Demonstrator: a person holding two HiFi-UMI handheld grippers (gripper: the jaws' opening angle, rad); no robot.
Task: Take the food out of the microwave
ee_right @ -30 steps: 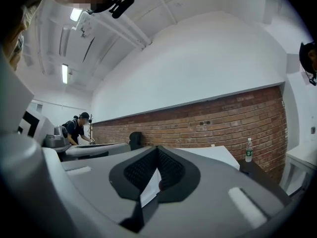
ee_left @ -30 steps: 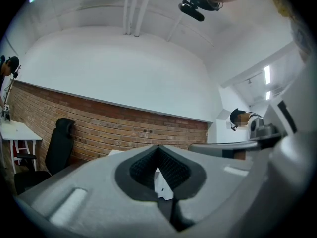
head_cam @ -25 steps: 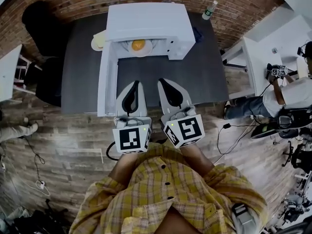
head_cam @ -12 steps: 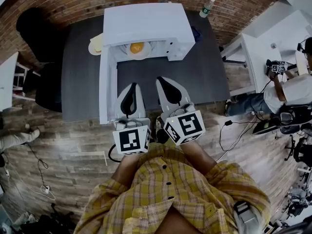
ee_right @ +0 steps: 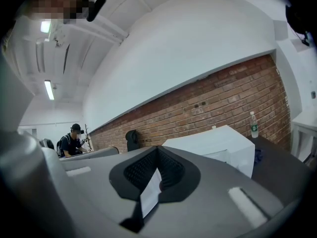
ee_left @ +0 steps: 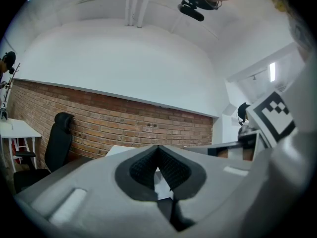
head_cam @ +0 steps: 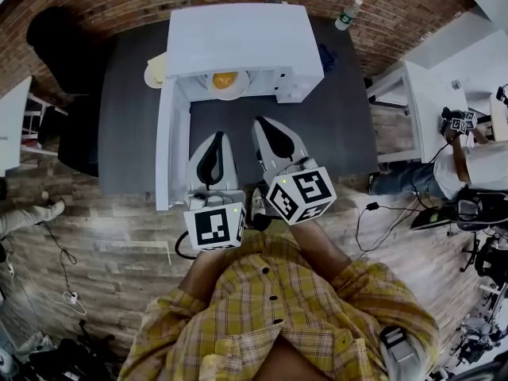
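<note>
White box-shaped microwave [head_cam: 238, 42] on dark grey worktop [head_cam: 333, 125], white door [head_cam: 165, 149] swung open to the left. Round orange food [head_cam: 225, 78] on white plate [head_cam: 239, 90] inside the cavity, just behind the front opening. Left gripper [head_cam: 220, 137] and right gripper [head_cam: 260, 125] side by side above the worktop, pointing at the opening, apart from the food. Jaws of both pressed together, pinching nothing. Clear plastic bottle [head_cam: 348, 14] near the worktop's far right corner, against red brick wall [head_cam: 397, 6].

White microwave [head_cam: 238, 42], apparently orange food [head_cam: 225, 78], yellow plaid shirt [head_cam: 278, 308]
</note>
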